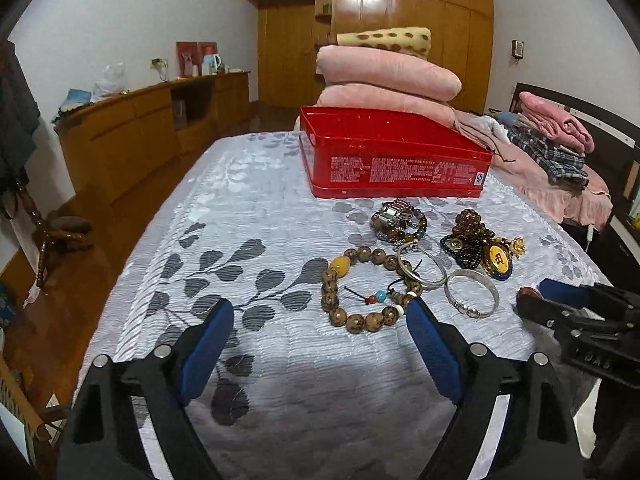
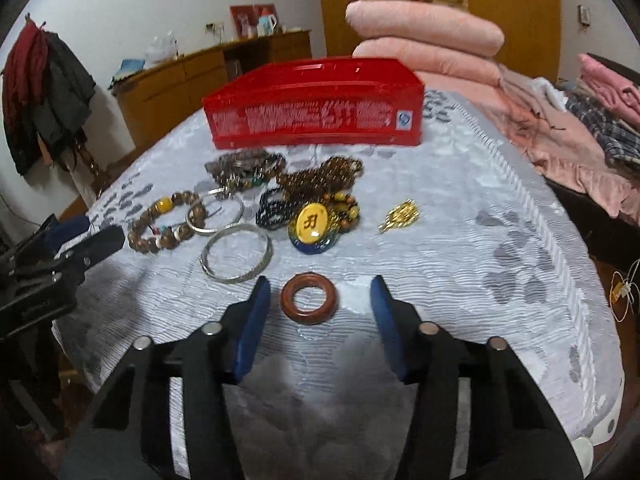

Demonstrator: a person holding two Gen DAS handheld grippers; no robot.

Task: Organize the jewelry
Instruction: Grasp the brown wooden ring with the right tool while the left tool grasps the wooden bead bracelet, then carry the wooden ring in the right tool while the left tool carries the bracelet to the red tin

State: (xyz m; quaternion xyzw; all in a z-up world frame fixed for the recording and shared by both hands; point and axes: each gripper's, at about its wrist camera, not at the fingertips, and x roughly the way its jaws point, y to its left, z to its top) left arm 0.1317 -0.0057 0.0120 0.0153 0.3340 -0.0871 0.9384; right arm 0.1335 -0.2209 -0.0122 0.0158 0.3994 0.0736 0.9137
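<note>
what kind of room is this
Most likely a bedroom: a bed with a leaf-patterned cover, folded pink blankets stacked on it, and a tall wooden wardrobe behind.

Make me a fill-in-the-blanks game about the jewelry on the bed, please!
1. The box behind the jewelry is colored ____.
2. Between the right gripper's open fingers lies a brown wooden ____.
3. The big oval pendant has a ____ face with a dark character on it.
4. The bead bracelet lies beside the ____ gripper's fingertip.

Missing words: red; ring; yellow; left
</note>
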